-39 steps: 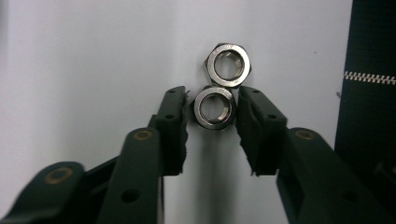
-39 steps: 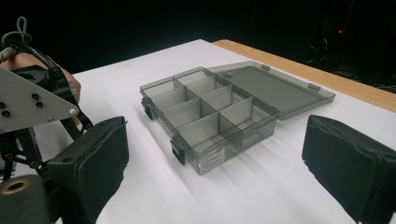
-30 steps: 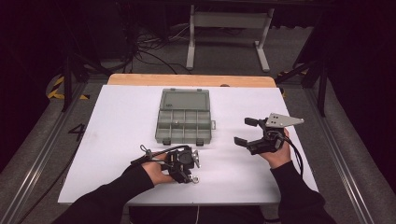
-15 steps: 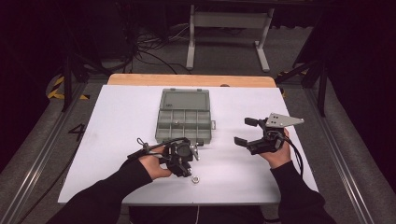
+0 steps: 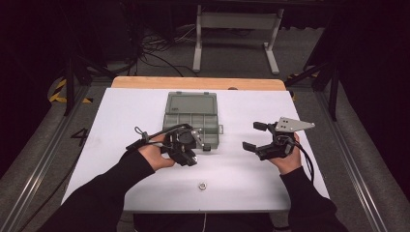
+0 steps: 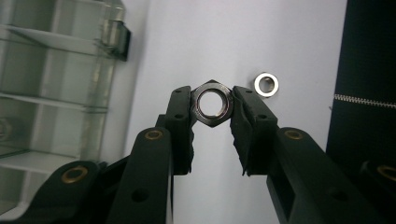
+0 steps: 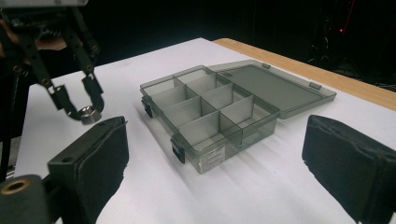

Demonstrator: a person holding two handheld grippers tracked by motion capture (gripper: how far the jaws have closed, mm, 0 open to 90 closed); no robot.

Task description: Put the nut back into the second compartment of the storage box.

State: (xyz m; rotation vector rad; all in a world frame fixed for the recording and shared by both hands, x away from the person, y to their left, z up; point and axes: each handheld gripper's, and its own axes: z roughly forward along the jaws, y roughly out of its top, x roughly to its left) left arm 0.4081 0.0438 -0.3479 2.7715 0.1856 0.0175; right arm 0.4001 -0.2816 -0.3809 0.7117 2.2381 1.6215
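A grey plastic organizer box [image 5: 191, 116] lies open at the middle of the white table, its compartments facing up [image 7: 205, 109]. My left gripper [image 5: 192, 159] hovers just in front of the box, shut on a steel hex nut [image 6: 213, 102] held across its flats. The nut [image 7: 89, 113] hangs above the table in the right gripper view. A second nut [image 5: 201, 185] lies loose near the table's front edge [image 6: 266, 85]. My right gripper [image 5: 252, 136] is held right of the box, its jaws wide open with nothing between them [image 7: 215, 163].
The box's lid [image 7: 275, 86] lies folded flat toward the far side. A wooden strip [image 5: 198, 82] borders the table's far edge. Cables and a metal stand [image 5: 234, 29] sit on the floor beyond. White table surface [image 5: 232, 169] stretches between my two hands.
My left gripper has lifted away from the front of the table toward the box with a nut in it, uncovering the loose nut. The right gripper has held still.
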